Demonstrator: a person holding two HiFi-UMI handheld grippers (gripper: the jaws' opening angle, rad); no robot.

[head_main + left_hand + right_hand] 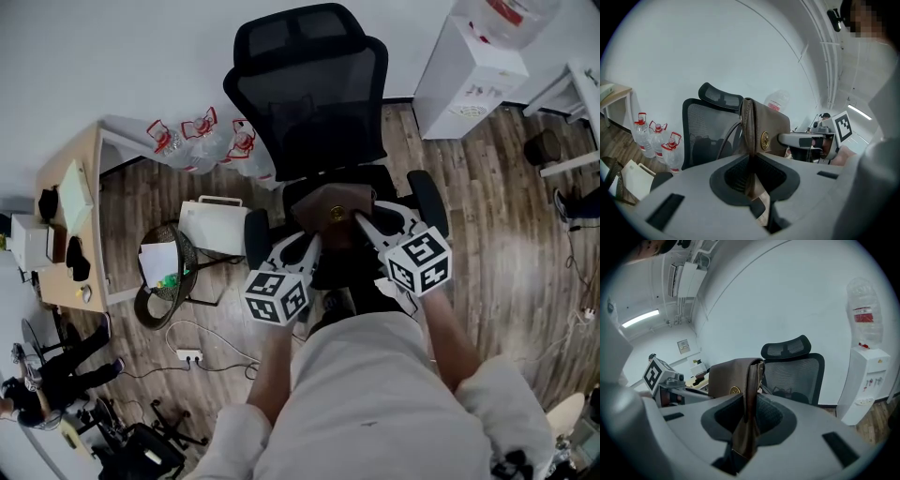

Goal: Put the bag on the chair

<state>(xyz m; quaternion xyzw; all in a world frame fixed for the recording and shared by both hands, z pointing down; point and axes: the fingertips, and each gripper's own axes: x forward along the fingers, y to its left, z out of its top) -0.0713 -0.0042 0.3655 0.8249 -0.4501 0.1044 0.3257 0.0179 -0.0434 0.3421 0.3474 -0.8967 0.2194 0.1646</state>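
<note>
A brown leather bag (330, 212) with a round gold clasp hangs between my two grippers, just above the seat of the black mesh office chair (309, 94). My left gripper (302, 246) is shut on the bag's left edge (751, 140). My right gripper (368, 225) is shut on its right edge (750, 394). In the left gripper view the chair's back (705, 136) stands behind the bag, and the right gripper (806, 139) shows beyond it. In the right gripper view the chair's headrest (786, 348) rises behind the bag.
Several water bottles (202, 141) stand by the wall left of the chair. A wire wastebasket (164, 272) and a white box (214, 225) sit on the wood floor at the left, beside a desk (66, 220). A water dispenser (473, 80) stands at the right.
</note>
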